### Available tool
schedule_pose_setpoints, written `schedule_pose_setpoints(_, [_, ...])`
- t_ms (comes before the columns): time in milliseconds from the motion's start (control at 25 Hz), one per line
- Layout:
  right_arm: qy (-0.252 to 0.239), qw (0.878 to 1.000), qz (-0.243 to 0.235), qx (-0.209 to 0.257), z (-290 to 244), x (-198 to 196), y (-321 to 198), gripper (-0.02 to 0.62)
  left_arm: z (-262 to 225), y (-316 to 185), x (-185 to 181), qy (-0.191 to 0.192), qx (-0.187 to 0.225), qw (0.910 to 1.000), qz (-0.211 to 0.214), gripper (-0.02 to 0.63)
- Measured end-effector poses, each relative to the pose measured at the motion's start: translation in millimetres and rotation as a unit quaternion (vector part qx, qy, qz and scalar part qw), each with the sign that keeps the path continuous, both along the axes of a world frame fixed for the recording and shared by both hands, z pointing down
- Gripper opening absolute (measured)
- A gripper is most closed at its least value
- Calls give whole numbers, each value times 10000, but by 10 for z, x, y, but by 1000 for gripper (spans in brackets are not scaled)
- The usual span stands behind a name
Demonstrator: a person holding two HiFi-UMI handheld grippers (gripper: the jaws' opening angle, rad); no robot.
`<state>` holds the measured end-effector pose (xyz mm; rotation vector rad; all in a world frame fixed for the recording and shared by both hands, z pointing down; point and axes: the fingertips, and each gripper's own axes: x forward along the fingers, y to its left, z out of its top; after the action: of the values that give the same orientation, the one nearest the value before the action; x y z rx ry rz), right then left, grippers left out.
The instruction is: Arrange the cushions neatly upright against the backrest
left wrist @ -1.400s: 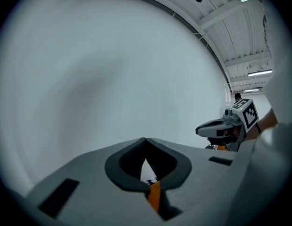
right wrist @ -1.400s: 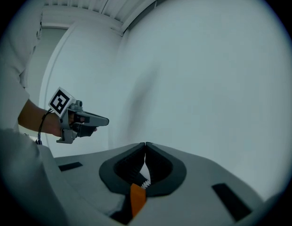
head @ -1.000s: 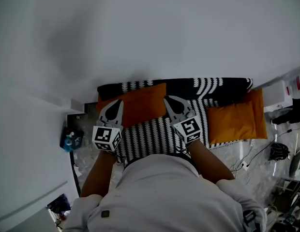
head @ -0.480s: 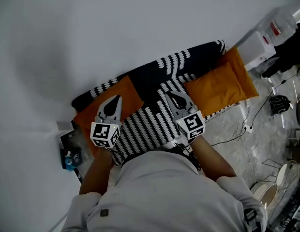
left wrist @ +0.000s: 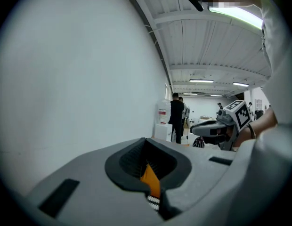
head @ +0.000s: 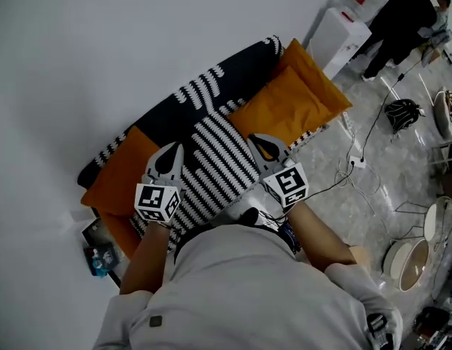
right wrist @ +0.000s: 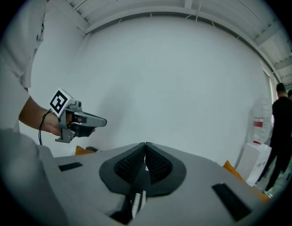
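While I look down through the head view, the left orange cushion (head: 118, 182) leans by the striped backrest (head: 211, 93), but the right orange cushion (head: 291, 106) seems to lie flat at the sofa's far end, so I judge 1 of 2 done. The left gripper (head: 173, 152) and right gripper (head: 259, 143) hover over the striped seat (head: 211, 168). A pale stone floor (head: 372, 188) carries cables beside a white wall (head: 102, 49).

Left gripper view: jaws pressed together, empty.

Right gripper view: jaws together, empty too.
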<state>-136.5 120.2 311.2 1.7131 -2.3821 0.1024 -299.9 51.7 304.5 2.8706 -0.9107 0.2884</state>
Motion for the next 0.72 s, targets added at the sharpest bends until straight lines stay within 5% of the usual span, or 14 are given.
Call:
schedule_pose_setpoints(400, [-9,9970,769,73,44,1490,1302,28,101,1080,1878,71,-39,9947,1024,9])
schedule_pose_setpoints(720, [-24,9916,1294,48,51,2062,1778,28,133,1414,2661,38,-30,9867,1625,9])
